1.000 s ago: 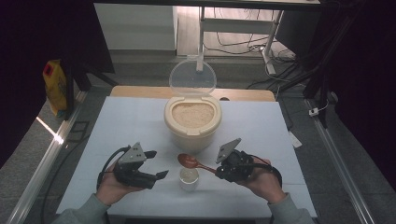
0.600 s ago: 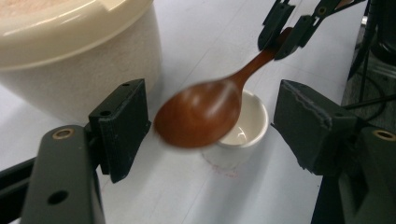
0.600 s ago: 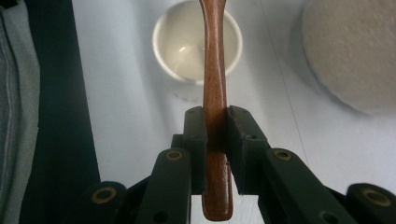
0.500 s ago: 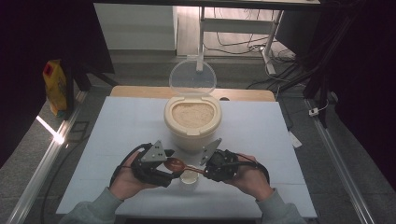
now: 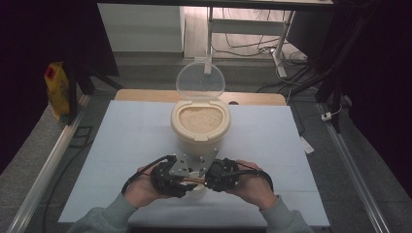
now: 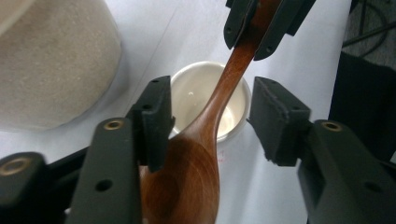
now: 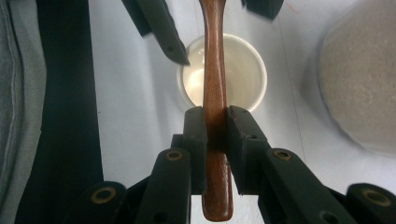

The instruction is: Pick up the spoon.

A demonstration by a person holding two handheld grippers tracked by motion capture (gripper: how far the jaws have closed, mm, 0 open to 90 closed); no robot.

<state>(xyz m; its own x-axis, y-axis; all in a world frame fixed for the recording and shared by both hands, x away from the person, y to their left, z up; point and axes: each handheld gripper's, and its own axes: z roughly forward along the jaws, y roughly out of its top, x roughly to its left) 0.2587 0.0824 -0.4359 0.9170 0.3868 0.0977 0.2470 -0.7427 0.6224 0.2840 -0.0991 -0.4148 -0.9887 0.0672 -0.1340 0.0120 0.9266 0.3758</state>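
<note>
- The right gripper (image 7: 215,126) is clamped on the handle of the wooden spoon (image 7: 214,70), holding it level over the small white cup (image 7: 243,70).
- The left gripper (image 6: 210,121) has just been closing; its jaws flank the spoon's bowl, with a gap on the far side.
- A second ago the 2 grippers sat apart on either side of the cup; now they meet above it, just before the rice cooker (image 5: 200,124).
</note>
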